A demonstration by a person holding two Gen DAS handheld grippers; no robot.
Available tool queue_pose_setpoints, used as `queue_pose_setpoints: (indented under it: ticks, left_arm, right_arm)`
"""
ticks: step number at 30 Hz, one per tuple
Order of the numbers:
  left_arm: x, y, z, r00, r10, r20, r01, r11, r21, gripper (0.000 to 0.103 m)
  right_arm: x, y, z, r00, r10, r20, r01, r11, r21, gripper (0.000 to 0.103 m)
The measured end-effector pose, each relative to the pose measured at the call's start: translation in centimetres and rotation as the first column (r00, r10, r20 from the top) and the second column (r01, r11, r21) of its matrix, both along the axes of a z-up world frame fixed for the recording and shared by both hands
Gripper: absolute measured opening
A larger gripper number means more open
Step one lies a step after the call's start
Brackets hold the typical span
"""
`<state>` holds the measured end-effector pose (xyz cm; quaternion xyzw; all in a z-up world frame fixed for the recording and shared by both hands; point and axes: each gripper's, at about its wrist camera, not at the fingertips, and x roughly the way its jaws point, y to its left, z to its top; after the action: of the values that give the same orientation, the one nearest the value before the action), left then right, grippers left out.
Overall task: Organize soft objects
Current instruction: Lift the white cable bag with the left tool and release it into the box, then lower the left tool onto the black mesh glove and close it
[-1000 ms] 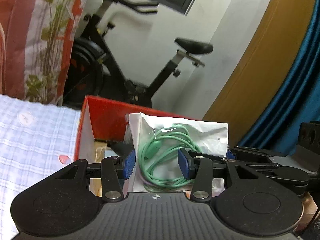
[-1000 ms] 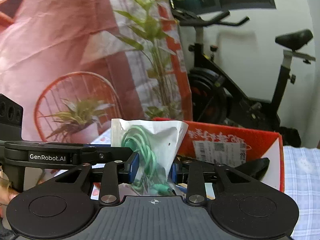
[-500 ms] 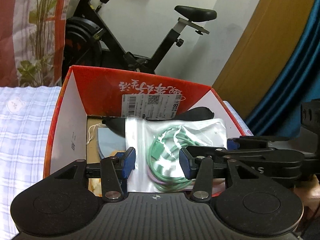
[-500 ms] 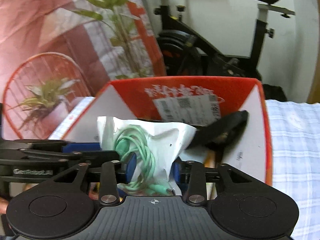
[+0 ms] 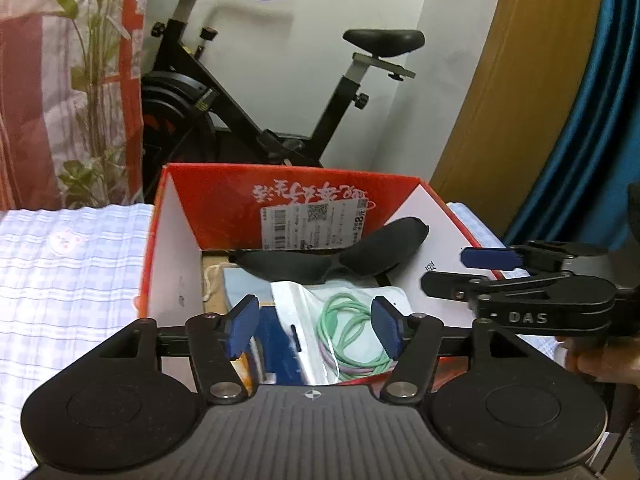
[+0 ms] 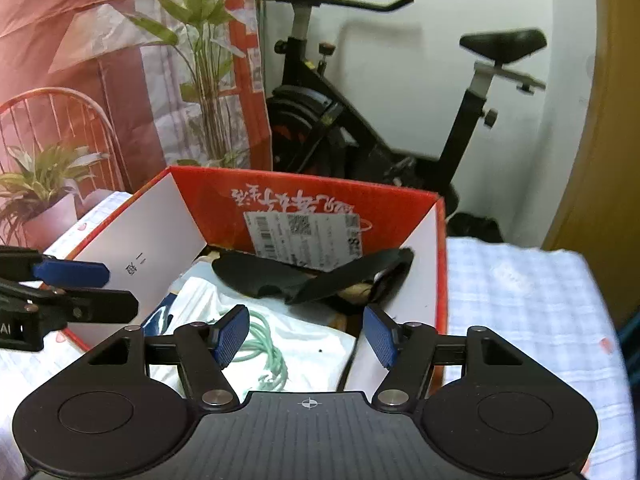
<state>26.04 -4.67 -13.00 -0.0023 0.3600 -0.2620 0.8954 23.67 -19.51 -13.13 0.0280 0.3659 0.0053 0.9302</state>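
Pouch (image 5: 320,320) of clear plastic, holding a coiled green cable (image 5: 348,332), lies inside the red box (image 5: 304,192) — on other contents, in front of a black eye mask (image 5: 340,258). Left tool (image 5: 314,330) and right tool (image 6: 306,338) both hover above the pouch, pads spread wide (neither touches it). The box sits on a checked bed sheet (image 5: 68,264).

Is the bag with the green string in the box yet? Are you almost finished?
Yes, the clear bag of green cord now lies inside the red box, near a black eye mask. The left gripper and right gripper both have their jaws open and hold nothing. No other soft things waiting outside the box show here, so I can't tell what's left.
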Motion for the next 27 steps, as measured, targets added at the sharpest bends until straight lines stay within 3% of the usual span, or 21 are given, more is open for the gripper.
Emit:
queue_pose_setpoints:
  ticks: [4,6,7,11,20,27]
  left_arm:
    - [-1.3,0.7,1.0,0.999,0.024,0.037,-0.025,1.0,0.018,0.076]
    - [-2.0,1.1,1.5,0.998,0.045,0.048,-0.046,0.999,0.021,0.085]
    - [-2.3,1.4,1.7,0.997,0.058,0.051,-0.059,0.998,0.022,0.092]
    - [-3.9,2.6,2.3,0.993,0.101,0.067,-0.102,0.995,0.021,0.098]
    - [-7.8,4.8,2.4,0.986,0.13,0.108,-0.136,0.989,0.059,0.1]
    - [-11.3,6.3,1.1,0.989,0.123,0.084,-0.128,0.99,0.055,0.1]
  right_arm:
    - [-1.6,0.7,1.5,0.999,0.017,0.043,-0.016,1.0,-0.007,0.066]
    - [-2.5,1.3,2.0,0.997,0.035,0.064,-0.034,0.999,-0.011,0.082]
    - [-3.0,1.6,2.3,0.996,0.046,0.074,-0.045,0.999,-0.013,0.085]
    - [-5.0,3.0,3.1,0.991,0.074,0.108,-0.073,0.997,-0.016,0.102]
    - [-9.0,4.6,4.2,0.983,0.053,0.178,-0.057,0.998,0.021,0.103]
    - [-12.3,5.0,3.5,0.982,0.033,0.186,-0.046,0.997,0.069,0.103]
